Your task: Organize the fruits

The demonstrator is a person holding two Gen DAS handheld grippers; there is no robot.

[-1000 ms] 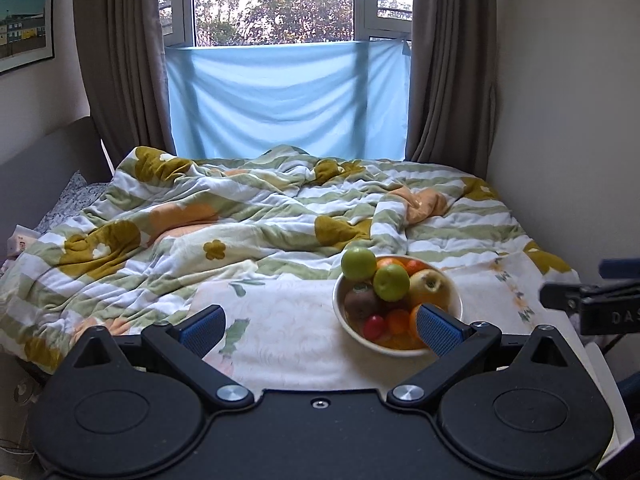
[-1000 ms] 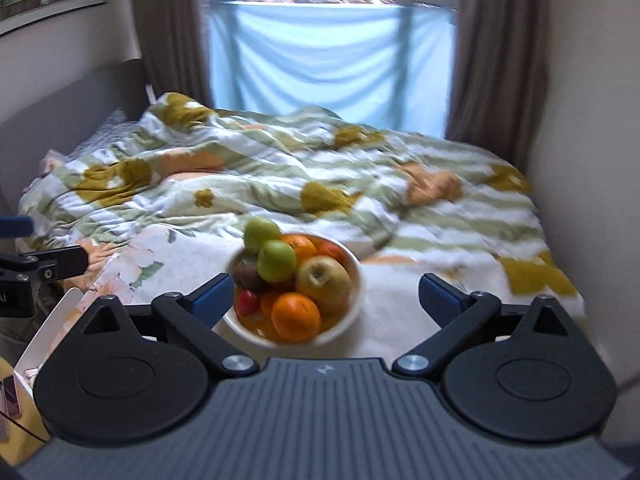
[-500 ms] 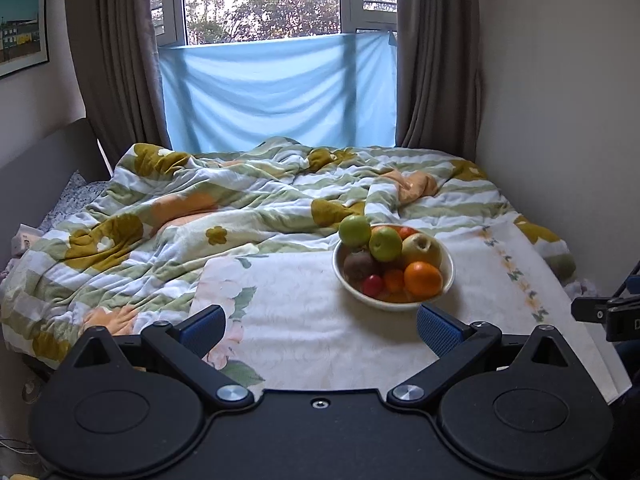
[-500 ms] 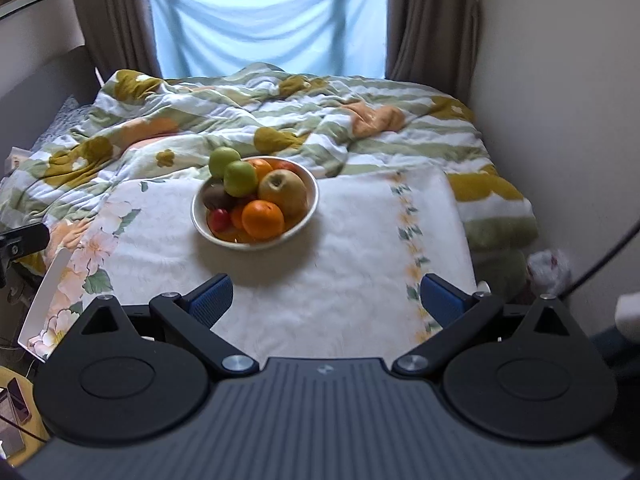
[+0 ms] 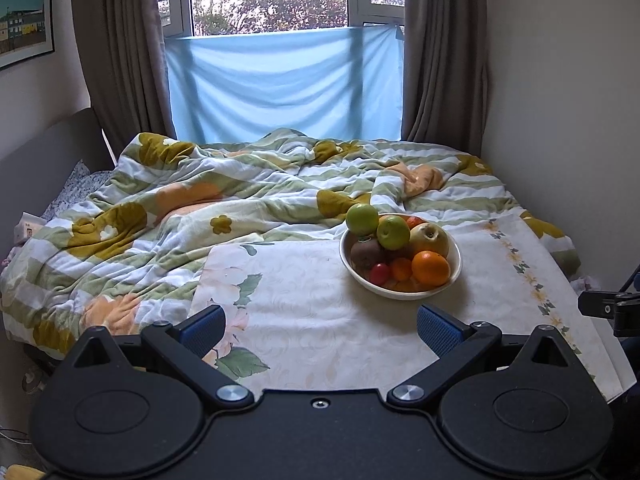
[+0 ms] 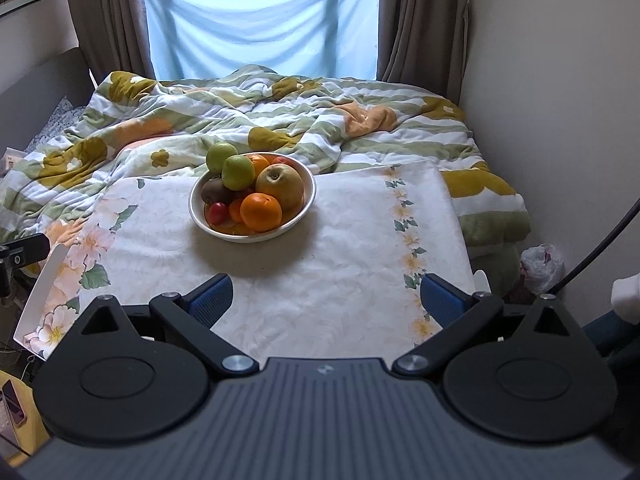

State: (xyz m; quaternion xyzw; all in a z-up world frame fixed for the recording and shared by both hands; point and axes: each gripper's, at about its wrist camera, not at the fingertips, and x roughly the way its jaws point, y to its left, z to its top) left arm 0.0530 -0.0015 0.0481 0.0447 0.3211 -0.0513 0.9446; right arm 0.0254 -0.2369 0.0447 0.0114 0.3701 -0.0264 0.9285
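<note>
Fingers (image 5: 204, 326) of the left gripper (image 5: 320, 328) stand spread wide with nothing between them, and those of the right gripper (image 6: 326, 298) likewise; both hang short of the bowl (image 6: 306, 200), apart from it.

All the fruit sits heaped in that bowl, which rests on the worktop (image 6: 340, 264) near its far edge, against the rumpled quilt (image 5: 180, 208). None lies loose around the bowl. That fits either a heap waiting to be sorted out or a pile just gathered in, so I cannot judge which step is in hand.

If a piece is to be lifted, the orange (image 6: 261, 211) at the bowl's near side and the two green apples (image 6: 237, 172) on top are freest. Everything there is round and smooth-skinned, apt to roll, save the fuzzy brown kiwi (image 6: 212, 190); the small red fruit (image 6: 218, 213) sits low beside it. The bowl looks like glazed ceramic, shallow and wide. A floral cloth covers the worktop, flat and soft.
</note>
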